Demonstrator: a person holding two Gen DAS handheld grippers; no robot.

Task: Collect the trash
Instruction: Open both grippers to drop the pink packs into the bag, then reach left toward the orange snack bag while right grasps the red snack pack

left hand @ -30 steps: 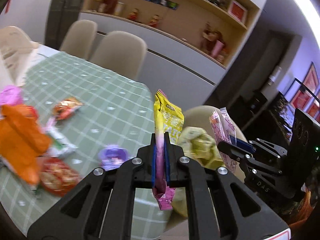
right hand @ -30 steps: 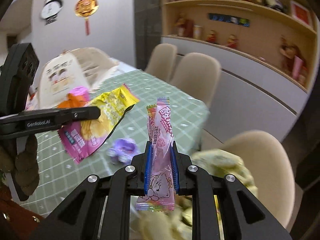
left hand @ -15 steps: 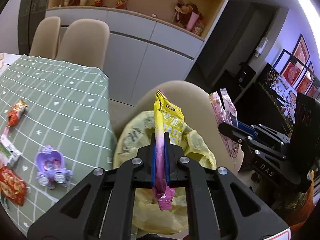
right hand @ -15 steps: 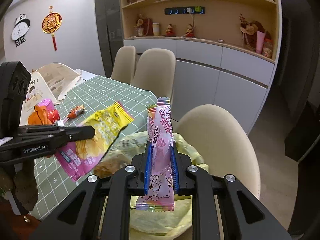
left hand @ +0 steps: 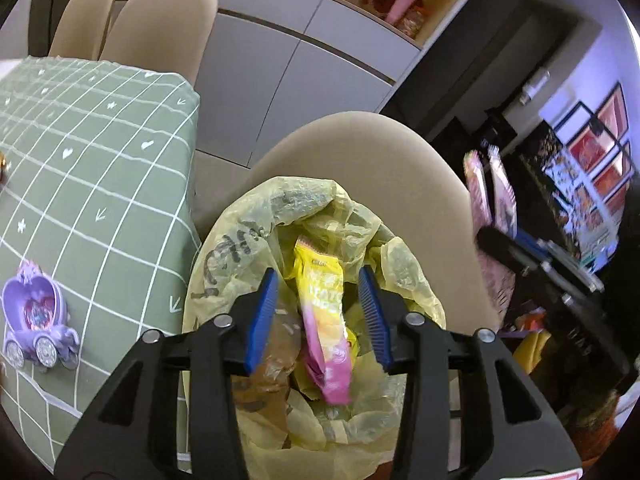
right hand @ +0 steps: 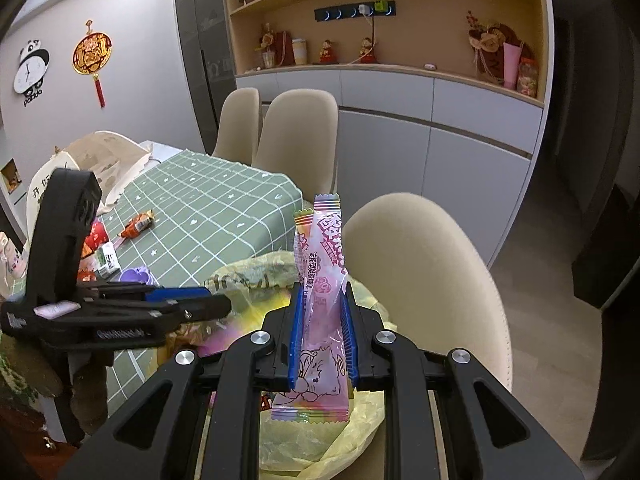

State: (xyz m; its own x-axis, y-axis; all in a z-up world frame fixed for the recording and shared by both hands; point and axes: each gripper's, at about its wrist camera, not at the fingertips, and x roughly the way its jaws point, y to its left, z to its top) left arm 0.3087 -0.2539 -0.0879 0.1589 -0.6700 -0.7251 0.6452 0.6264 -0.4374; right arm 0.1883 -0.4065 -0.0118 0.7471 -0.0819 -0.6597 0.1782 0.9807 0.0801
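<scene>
A yellow plastic trash bag (left hand: pixel 248 248) sits open on a beige chair (left hand: pixel 384 168). My left gripper (left hand: pixel 318 280) is open over the bag's mouth; the yellow and pink chip packet (left hand: pixel 324 312) is loose between its jaws, falling into the bag. My right gripper (right hand: pixel 320 312) is shut on pink candy wrappers (right hand: pixel 324 280), held upright above the bag (right hand: pixel 312 440). The right gripper with its wrappers (left hand: pixel 492 196) shows at the right of the left wrist view. The left gripper (right hand: pixel 208 300) shows at the left of the right wrist view.
The table with a green checked cloth (right hand: pixel 208 208) stands left of the chair. On it lie a purple toy carriage (left hand: pixel 34 316), an orange snack wrapper (right hand: pixel 138 224), more wrappers and a paper bag (right hand: pixel 100 160). Two more beige chairs (right hand: pixel 296 136) stand behind it.
My left gripper moved from the table to over the bag, then opened and let go of the chip packet. My right gripper moved over the bag, still holding the pink wrappers.
</scene>
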